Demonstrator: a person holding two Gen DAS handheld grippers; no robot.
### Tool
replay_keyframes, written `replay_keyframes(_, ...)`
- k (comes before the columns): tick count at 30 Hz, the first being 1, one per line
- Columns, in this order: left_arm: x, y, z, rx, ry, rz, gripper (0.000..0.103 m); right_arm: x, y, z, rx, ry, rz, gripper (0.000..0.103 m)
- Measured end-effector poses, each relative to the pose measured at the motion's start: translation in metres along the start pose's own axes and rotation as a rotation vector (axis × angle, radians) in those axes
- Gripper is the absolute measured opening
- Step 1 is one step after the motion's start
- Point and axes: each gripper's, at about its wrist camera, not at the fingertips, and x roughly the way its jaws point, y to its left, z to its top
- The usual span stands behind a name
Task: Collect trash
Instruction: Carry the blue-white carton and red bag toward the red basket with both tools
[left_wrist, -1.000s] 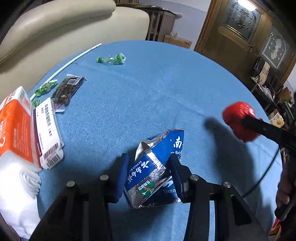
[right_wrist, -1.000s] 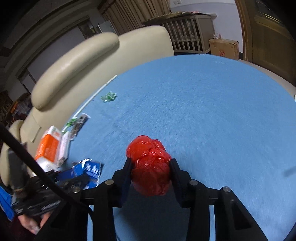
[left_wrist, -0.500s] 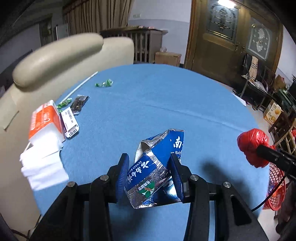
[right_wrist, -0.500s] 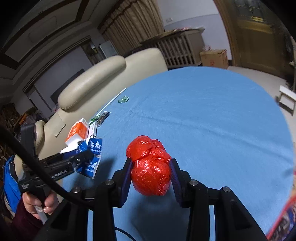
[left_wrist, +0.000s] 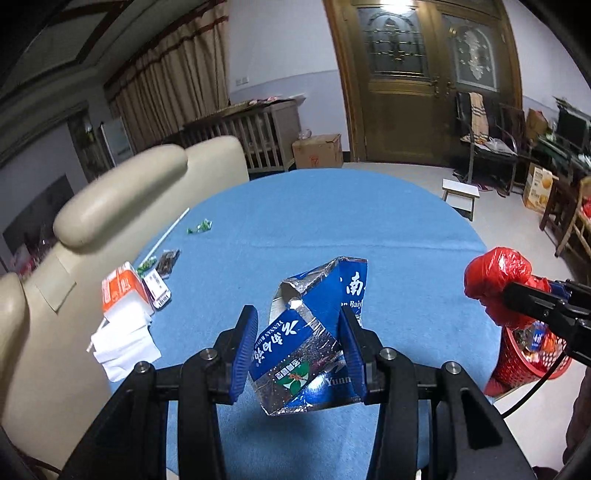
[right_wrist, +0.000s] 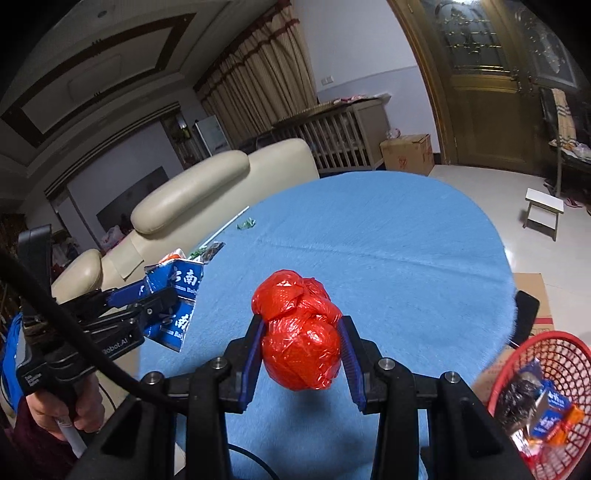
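My left gripper (left_wrist: 297, 347) is shut on a crumpled blue and silver carton (left_wrist: 314, 332) and holds it well above the blue round table (left_wrist: 314, 221). My right gripper (right_wrist: 301, 354) is shut on a balled red plastic bag (right_wrist: 299, 336), also lifted above the table. The carton shows in the right wrist view (right_wrist: 177, 295) at the left, the red bag in the left wrist view (left_wrist: 495, 284) at the right. A red mesh basket (right_wrist: 532, 354) holding several wrappers stands below the table's right edge; it also shows in the left wrist view (left_wrist: 517, 365).
At the table's left edge lie an orange tissue pack (left_wrist: 122, 291), white tissues (left_wrist: 122, 343), a labelled packet (left_wrist: 157, 288), a dark snack bag (left_wrist: 168, 258), green wrappers (left_wrist: 199, 226) and a white straw (left_wrist: 170, 232). A cream sofa (left_wrist: 122, 192) stands behind. A small white stool (right_wrist: 545, 206) is on the floor.
Both grippers have risen and pulled back from the table with their loads still held. The red basket has come into view at the right.
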Motion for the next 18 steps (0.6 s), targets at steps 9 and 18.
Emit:
replay_keyframes(9,-0.033,-0.029,0.003,0.058,-0.05,0.009,0.046,-0.04,-0.008,-0.016,0.011,-0.051,-0.01,0.042)
replay_keyframes(18,-0.05,-0.058,0.007,0.117,-0.089,0.009,0.046,-0.076,-0.021,-0.028,0.038,-0.093,-0.013,0.042)
